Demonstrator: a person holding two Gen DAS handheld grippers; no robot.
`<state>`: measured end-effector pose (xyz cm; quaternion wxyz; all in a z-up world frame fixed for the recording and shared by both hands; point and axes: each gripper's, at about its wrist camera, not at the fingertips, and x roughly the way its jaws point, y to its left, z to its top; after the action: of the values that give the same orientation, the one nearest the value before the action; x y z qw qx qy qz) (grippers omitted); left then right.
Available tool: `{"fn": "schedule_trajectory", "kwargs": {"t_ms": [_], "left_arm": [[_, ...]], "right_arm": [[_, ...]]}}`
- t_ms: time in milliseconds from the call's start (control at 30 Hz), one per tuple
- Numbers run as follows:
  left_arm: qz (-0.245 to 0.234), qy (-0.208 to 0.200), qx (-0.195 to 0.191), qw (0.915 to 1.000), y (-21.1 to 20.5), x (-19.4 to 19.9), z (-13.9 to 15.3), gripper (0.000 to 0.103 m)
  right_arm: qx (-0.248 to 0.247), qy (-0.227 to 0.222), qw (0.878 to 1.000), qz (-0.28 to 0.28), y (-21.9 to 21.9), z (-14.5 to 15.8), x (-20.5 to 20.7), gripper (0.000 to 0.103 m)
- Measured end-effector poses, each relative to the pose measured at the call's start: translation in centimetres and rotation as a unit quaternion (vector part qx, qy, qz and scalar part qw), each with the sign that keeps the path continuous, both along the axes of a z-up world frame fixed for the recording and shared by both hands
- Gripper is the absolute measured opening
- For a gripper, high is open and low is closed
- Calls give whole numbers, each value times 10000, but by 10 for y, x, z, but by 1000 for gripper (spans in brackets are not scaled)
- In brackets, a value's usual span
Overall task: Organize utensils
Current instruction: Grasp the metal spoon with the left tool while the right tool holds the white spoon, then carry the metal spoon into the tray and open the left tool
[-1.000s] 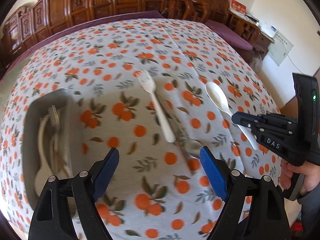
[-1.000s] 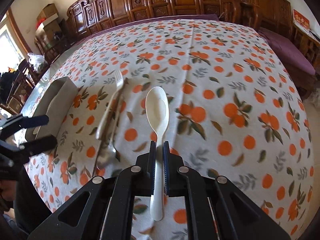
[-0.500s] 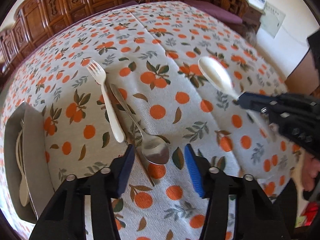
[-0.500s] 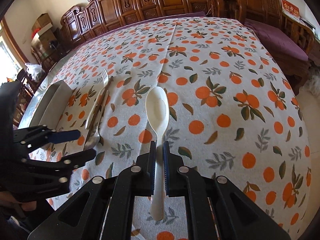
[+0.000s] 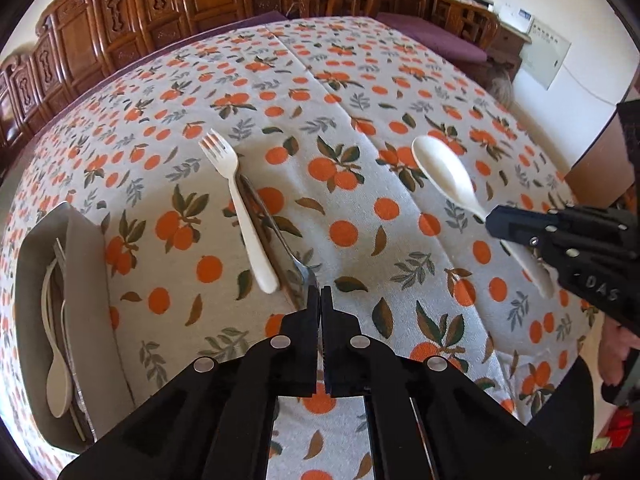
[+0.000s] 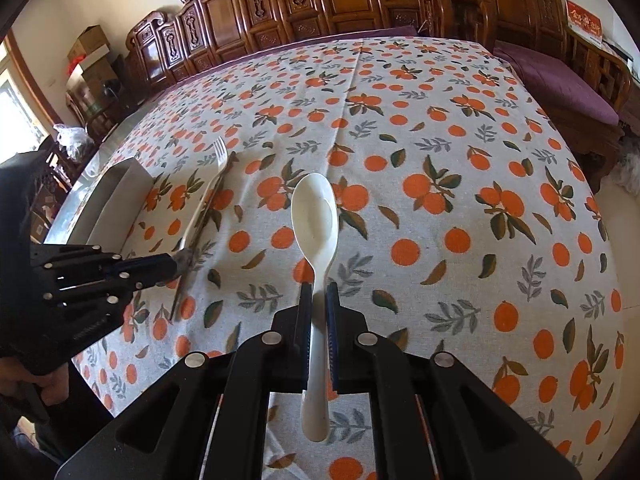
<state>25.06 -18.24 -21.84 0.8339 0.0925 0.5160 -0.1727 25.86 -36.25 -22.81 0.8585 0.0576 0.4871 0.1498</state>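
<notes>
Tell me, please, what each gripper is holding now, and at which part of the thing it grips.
The right gripper holds the white spoon by the middle of its handle. The left gripper has shut on the metal spoon at its bowl end.

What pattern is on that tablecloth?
The tablecloth is pale with oranges, orange dots and green and grey leaves, clearest in the right wrist view.

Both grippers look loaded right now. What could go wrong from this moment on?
The left gripper has pinched the metal spoon at its bowl end, a slippery hold that may let it pivot or drop. That spoon lies against the white fork, so lifting may drag it. The right gripper holds the white spoon mid-handle; it could swing.
</notes>
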Motion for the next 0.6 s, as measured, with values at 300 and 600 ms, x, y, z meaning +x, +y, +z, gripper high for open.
{"fn": "schedule_trajectory", "kwargs": {"t_ms": [300, 600], "left_arm": [[51, -206, -371, 9991, 22, -9, 31, 0], [59, -386, -615, 9973, 46, -19, 62, 0]], "right_arm": [[-16, -68, 9999, 145, 24, 9, -3, 8], [-4, -187, 9993, 321, 52, 24, -5, 8]]}}
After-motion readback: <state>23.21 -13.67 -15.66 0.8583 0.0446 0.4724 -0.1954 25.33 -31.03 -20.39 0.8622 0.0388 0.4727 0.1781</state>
